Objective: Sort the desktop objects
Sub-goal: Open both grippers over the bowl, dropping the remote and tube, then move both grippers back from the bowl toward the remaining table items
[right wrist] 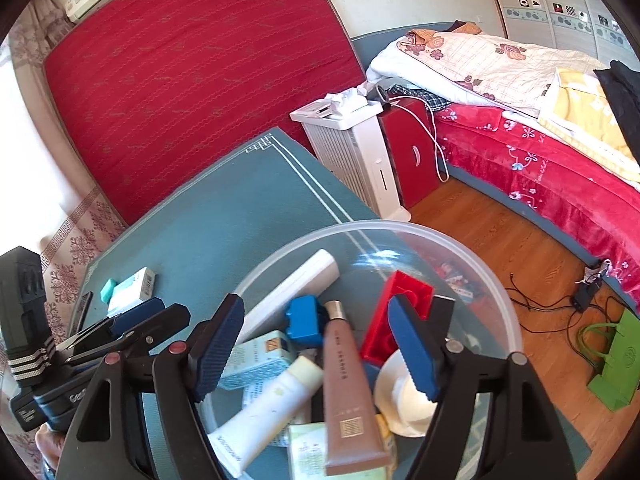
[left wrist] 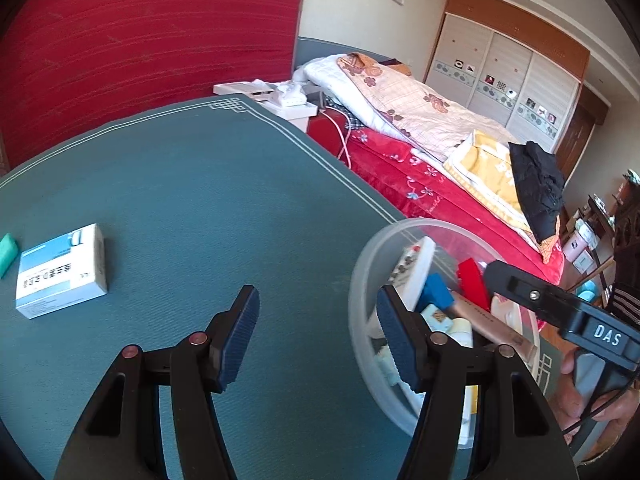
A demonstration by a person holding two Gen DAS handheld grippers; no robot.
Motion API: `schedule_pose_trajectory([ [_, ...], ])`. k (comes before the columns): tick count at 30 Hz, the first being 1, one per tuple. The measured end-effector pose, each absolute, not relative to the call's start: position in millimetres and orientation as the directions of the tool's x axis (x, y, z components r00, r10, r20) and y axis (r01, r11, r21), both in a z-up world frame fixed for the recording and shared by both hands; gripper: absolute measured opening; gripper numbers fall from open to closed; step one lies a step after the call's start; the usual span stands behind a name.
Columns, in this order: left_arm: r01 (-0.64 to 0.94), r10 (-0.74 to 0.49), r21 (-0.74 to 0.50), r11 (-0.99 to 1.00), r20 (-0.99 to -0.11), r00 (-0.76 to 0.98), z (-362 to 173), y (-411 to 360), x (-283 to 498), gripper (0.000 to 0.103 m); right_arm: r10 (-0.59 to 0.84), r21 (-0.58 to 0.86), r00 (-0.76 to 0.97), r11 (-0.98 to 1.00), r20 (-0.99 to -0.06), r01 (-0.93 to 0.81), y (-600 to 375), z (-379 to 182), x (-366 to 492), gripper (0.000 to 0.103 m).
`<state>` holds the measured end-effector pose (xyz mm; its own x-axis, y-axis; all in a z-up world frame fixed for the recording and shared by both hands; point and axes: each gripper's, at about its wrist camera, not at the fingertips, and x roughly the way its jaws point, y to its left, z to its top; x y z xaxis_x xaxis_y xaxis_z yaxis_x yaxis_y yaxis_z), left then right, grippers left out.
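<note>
My left gripper (left wrist: 318,336) stands open over the bare teal table mat (left wrist: 208,200), with nothing between its pads. To its left lie a white-and-blue box (left wrist: 60,272) and a green block (left wrist: 8,252). A clear plastic bowl (right wrist: 496,292) sits at the table's right end. It holds a brown tube (right wrist: 344,380), a white tube (right wrist: 272,400), a red brick (right wrist: 396,308), a blue block (right wrist: 304,320), a white remote (right wrist: 296,284) and small boxes. My right gripper (right wrist: 316,350) hangs open above the bowl, its pads touching nothing.
Right of the table are a white heater (right wrist: 360,160), a red nightstand (right wrist: 416,152) and a bed with red covers (right wrist: 560,176). A green bag (right wrist: 616,368) and cables lie on the wood floor. A red mattress (right wrist: 192,72) leans behind the table.
</note>
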<state>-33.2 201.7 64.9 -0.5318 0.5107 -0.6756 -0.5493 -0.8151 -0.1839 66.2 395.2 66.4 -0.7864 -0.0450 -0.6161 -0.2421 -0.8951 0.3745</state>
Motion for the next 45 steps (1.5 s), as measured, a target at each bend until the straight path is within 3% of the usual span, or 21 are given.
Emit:
schedule_pose_trajectory([
  [24,-0.259,0.273,-0.126,-0.958,-0.681,-0.68,59,58,-99,0.065,-0.163,0.347,-0.773,-0.935,-0.613,-0.078,318,77,40,0.082],
  [45,-0.09,0.112,-0.068,-0.994,-0.694,-0.711,32,-52,-175,0.065,-0.281,0.269,-0.656,-0.955,-0.701,0.122,225,57,4,0.082],
])
